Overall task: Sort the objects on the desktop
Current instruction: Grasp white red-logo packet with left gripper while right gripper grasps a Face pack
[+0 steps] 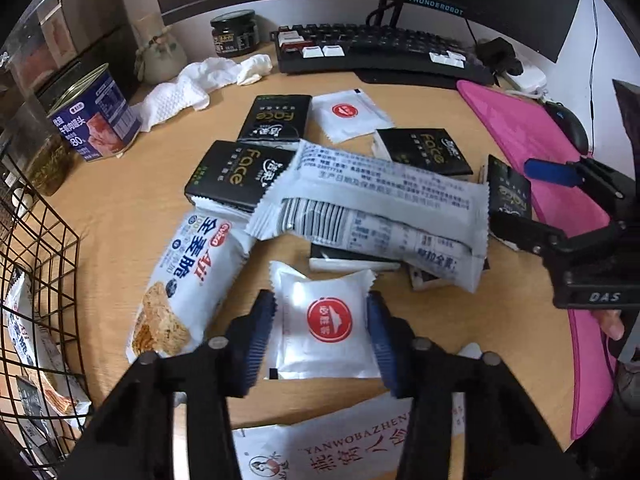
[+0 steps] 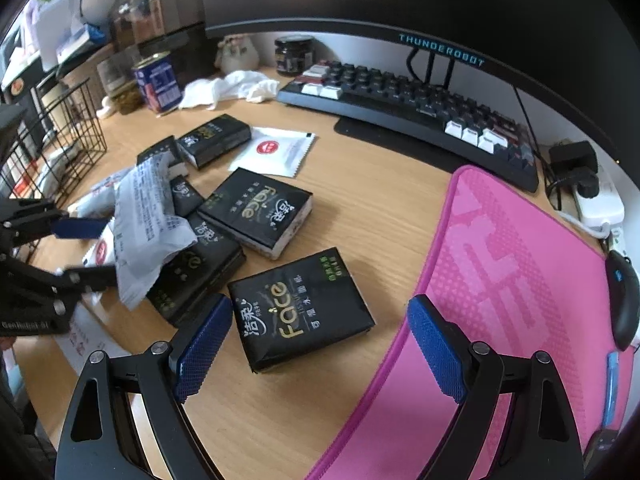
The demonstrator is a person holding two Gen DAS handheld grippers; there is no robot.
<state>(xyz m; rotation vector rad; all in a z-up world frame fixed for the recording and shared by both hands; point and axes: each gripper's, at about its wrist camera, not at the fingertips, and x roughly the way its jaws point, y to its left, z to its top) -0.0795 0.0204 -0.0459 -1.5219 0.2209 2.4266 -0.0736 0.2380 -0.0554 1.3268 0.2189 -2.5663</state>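
My left gripper [image 1: 322,332] is open with its blue pads on either side of a small white sachet with a red logo [image 1: 326,322] lying on the wooden desk; the pads are close to its edges. Beyond it lie a long grey-white snack wrapper [image 1: 376,208], a white cracker pack [image 1: 192,280] and several black Face tissue packs [image 1: 244,172]. My right gripper [image 2: 320,344] is open, its pads straddling a black Face tissue pack [image 2: 300,308] at the edge of the pink mat [image 2: 500,280]. The right gripper also shows in the left wrist view [image 1: 576,200].
A black wire basket [image 1: 36,280] with snack packs stands at the left. A blue can [image 1: 96,114], crumpled white tissue [image 1: 200,80], dark jar [image 1: 234,32], keyboard [image 1: 380,48], monitor and mouse [image 2: 622,300] line the back and right. Another white sachet [image 1: 352,114] lies mid-desk.
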